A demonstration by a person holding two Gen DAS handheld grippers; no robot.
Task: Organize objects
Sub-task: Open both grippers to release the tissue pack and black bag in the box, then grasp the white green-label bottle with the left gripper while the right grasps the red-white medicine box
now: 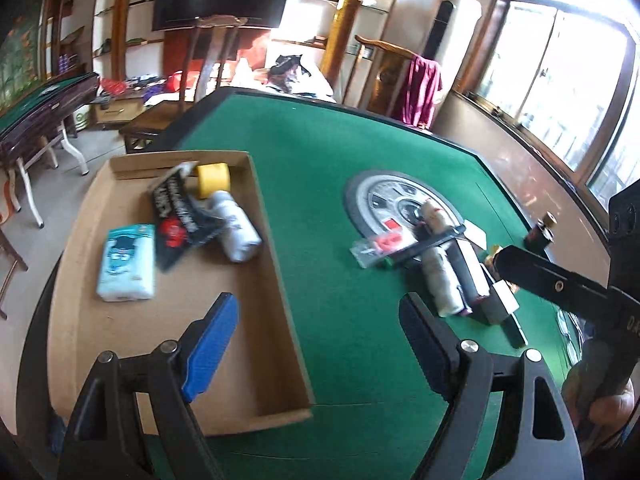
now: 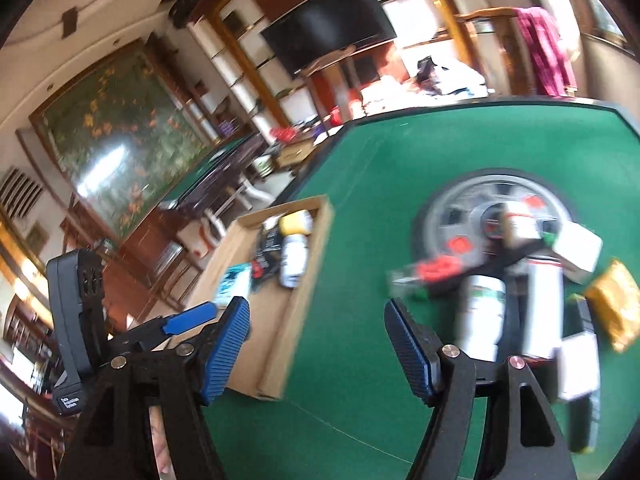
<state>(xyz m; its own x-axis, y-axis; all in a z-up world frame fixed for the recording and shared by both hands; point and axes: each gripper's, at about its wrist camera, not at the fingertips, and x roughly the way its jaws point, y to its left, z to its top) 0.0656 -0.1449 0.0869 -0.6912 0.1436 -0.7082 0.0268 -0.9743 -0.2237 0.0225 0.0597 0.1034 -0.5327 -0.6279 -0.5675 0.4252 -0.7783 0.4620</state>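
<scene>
Right of the cardboard tray (image 1: 280,288), on green felt, a pile waits: a white bottle (image 1: 442,280) lies among boxes. It looks light, rigid and slippery; grip it across the middle. Left gripper (image 1: 320,320) and right gripper (image 2: 318,338) gape empty.

The right tool (image 2: 318,344) hangs over the green tabletop (image 2: 368,148), its blue-padded jaws apart with nothing between them. Left of it lies a cardboard tray (image 2: 280,344) holding a yellow roll (image 2: 295,222), a white bottle (image 2: 293,262) and dark packets. To the right, blurred, a heap of bottles (image 2: 482,316), boxes and a gold packet (image 2: 614,304) lies near a round mat (image 2: 448,208).
</scene>
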